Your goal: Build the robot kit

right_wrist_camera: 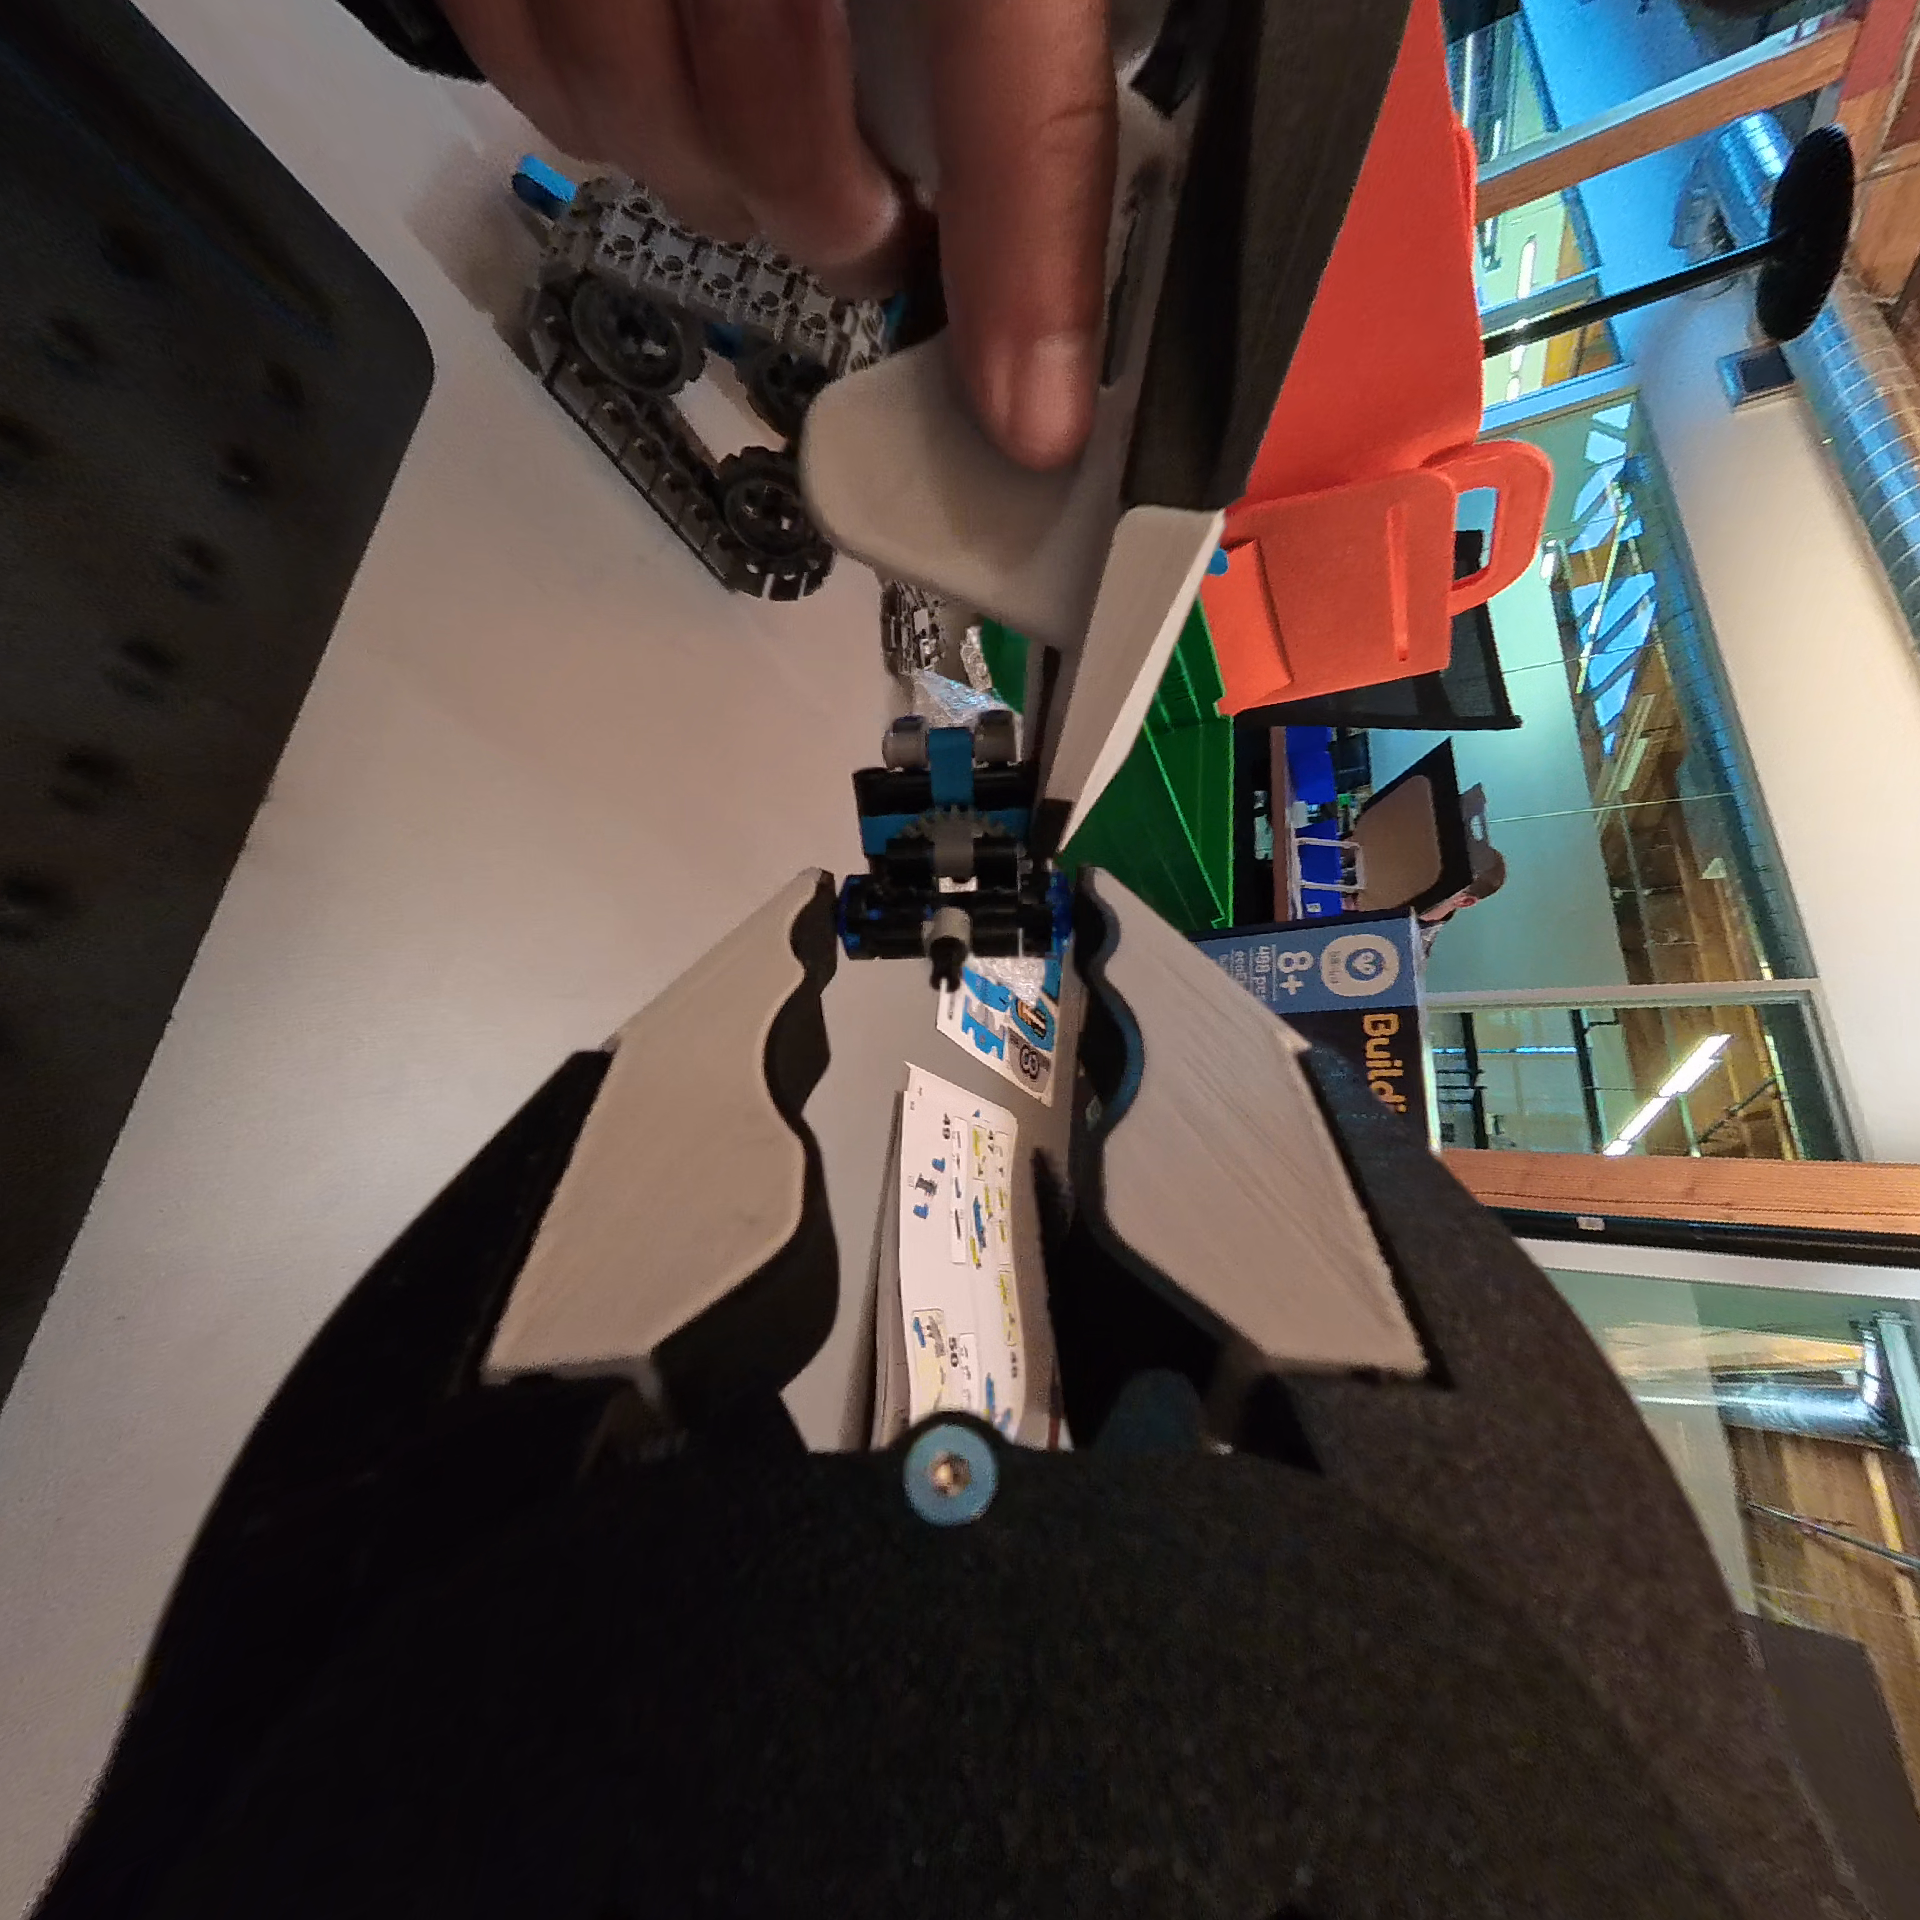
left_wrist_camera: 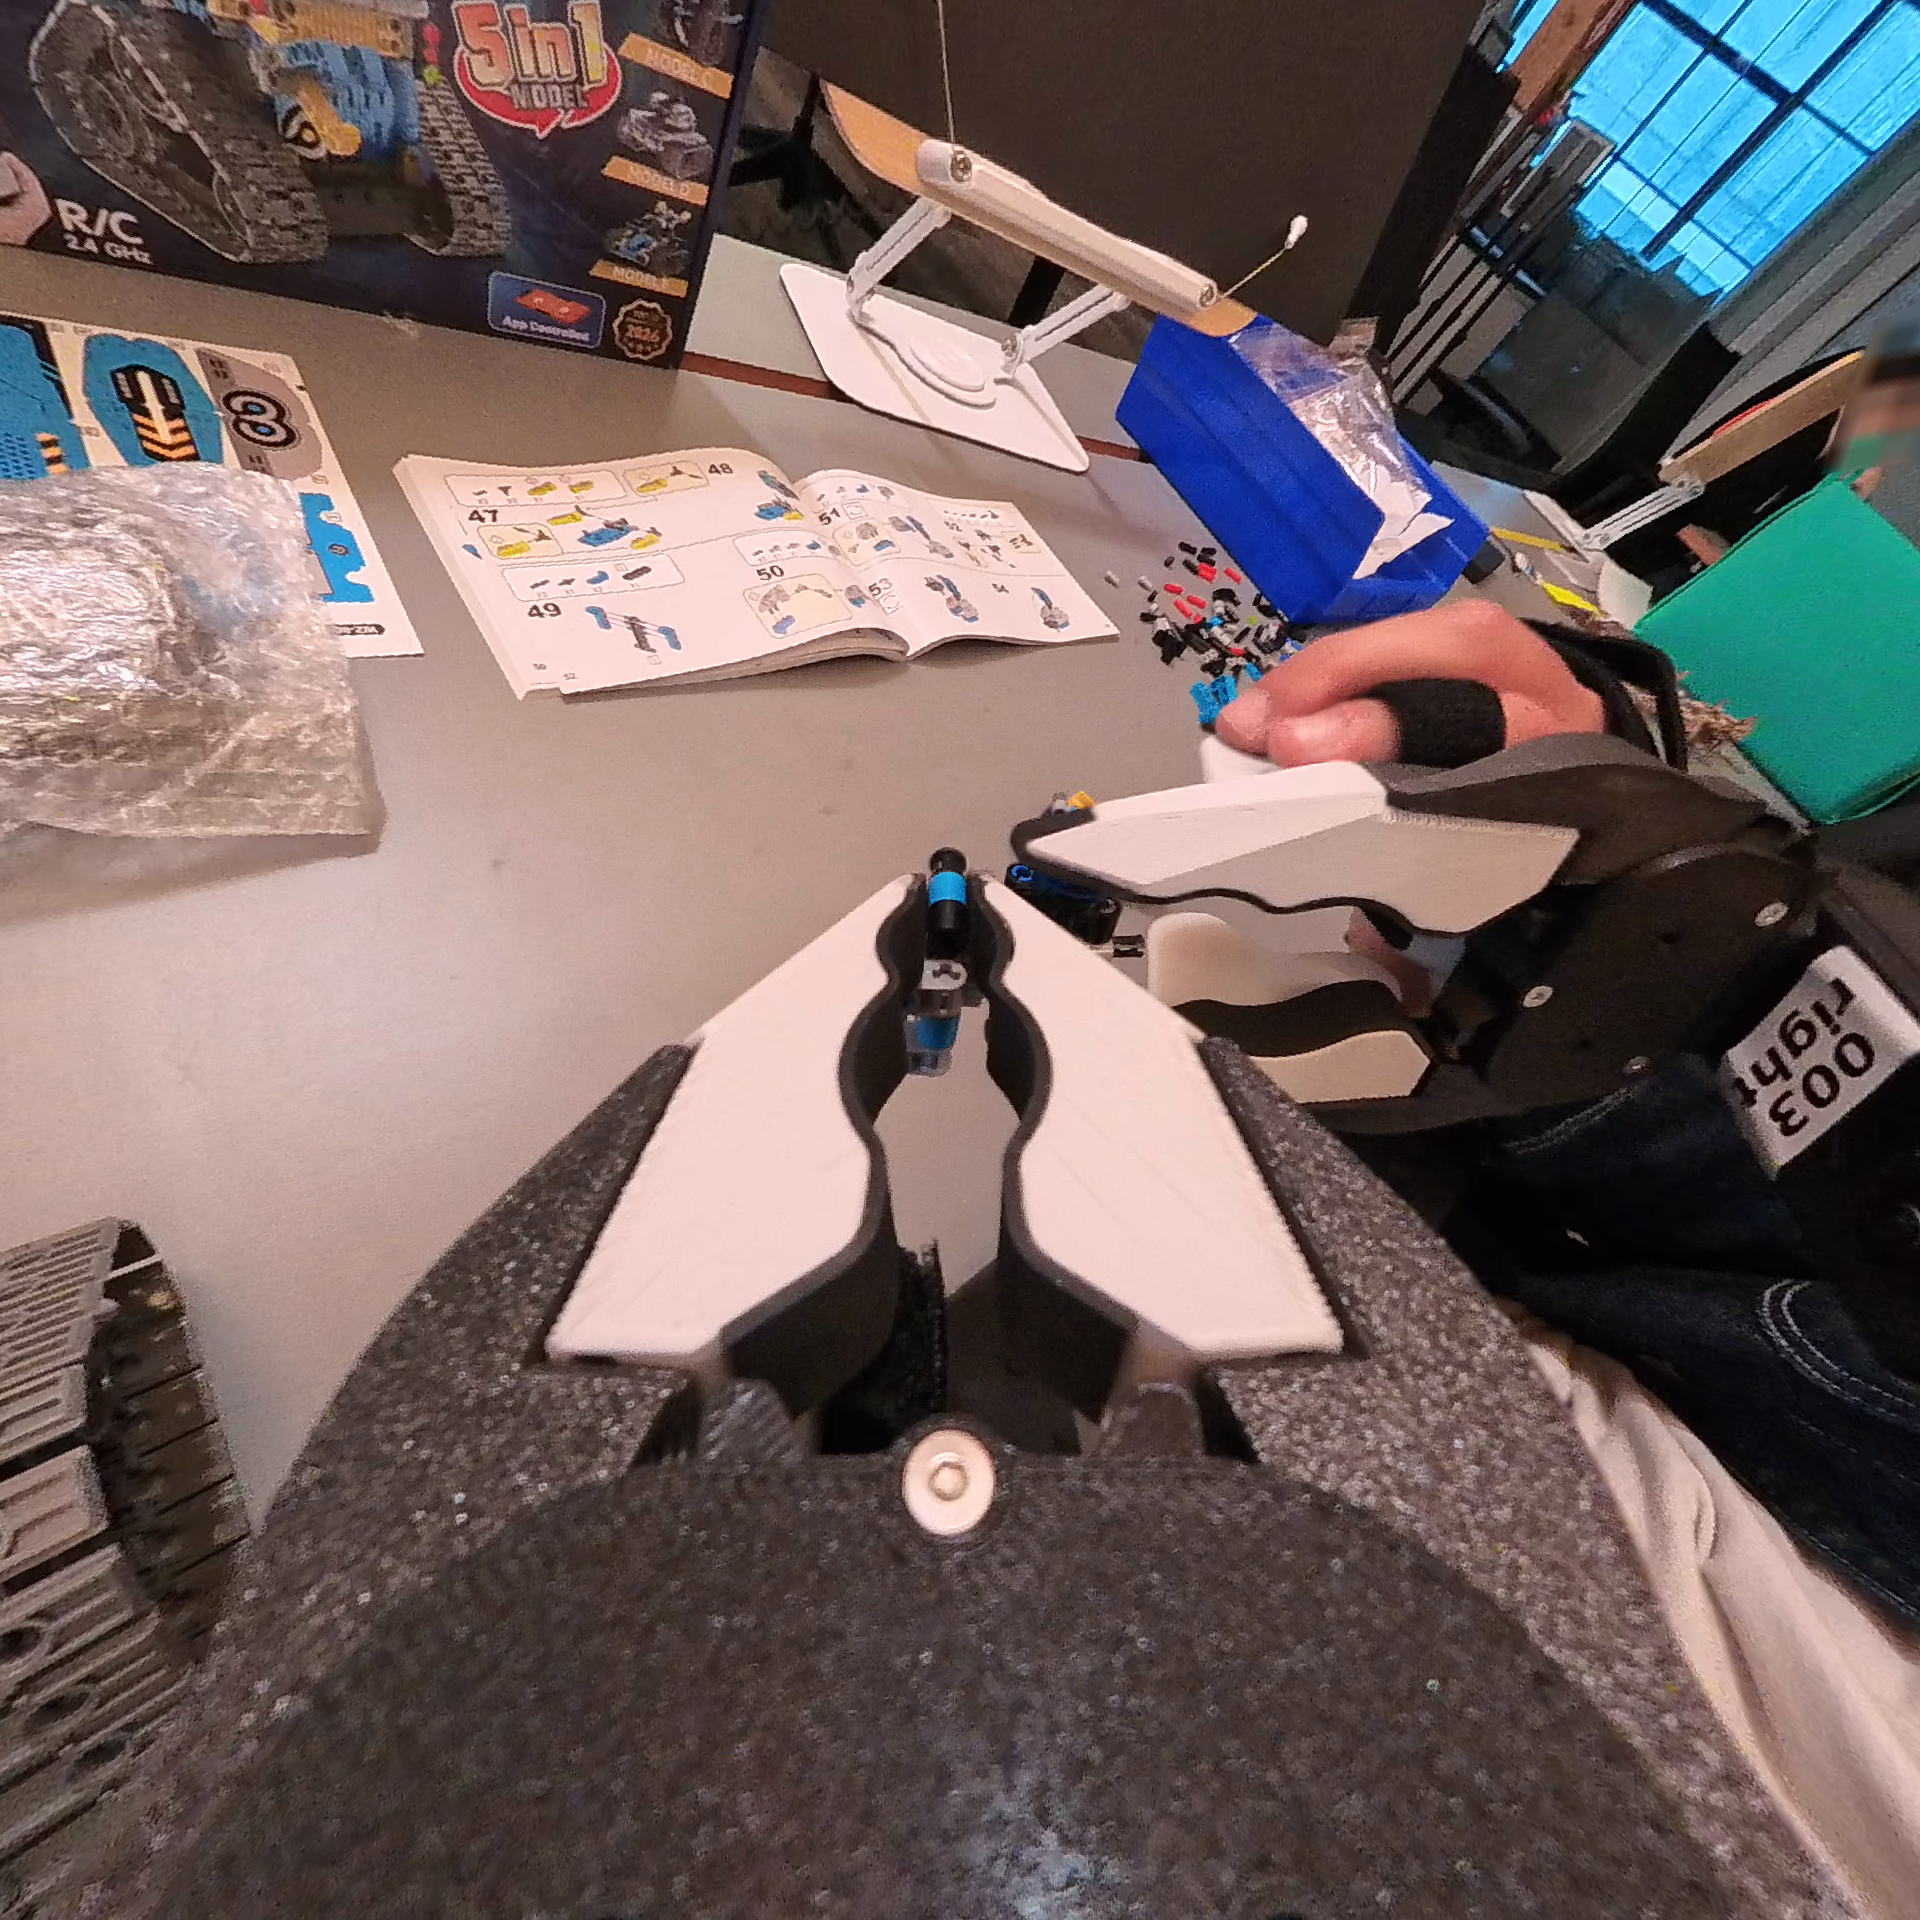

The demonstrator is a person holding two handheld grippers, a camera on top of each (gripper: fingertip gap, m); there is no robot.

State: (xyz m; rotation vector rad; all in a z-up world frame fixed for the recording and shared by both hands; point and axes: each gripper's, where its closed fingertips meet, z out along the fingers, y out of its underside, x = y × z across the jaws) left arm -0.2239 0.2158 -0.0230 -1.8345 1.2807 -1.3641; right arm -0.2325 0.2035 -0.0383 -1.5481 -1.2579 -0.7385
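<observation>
My left gripper (left_wrist_camera: 948,885) is shut on a small black pin with a blue ring (left_wrist_camera: 945,902); a grey and blue piece (left_wrist_camera: 932,1023) hangs just below it between the fingers. My right gripper (right_wrist_camera: 954,906) is shut on a black and blue brick assembly with a grey gear (right_wrist_camera: 951,878). In the left wrist view the right gripper (left_wrist_camera: 1081,902) comes in from the right, held by a hand (left_wrist_camera: 1382,686), and its assembly (left_wrist_camera: 1070,906) sits right next to the pin. In the right wrist view one white left finger (right_wrist_camera: 1127,665) reaches the assembly's edge.
On the grey table (left_wrist_camera: 582,914) lie an open instruction booklet (left_wrist_camera: 727,561), a sticker sheet (left_wrist_camera: 156,405), a bubble-wrap bag (left_wrist_camera: 156,665), the kit box (left_wrist_camera: 364,156), a white stand (left_wrist_camera: 935,364), a blue bin (left_wrist_camera: 1288,468) and loose small parts (left_wrist_camera: 1205,613). A tracked chassis (right_wrist_camera: 665,364) lies nearby. Both grippers' tips are close together, under 4 cm apart.
</observation>
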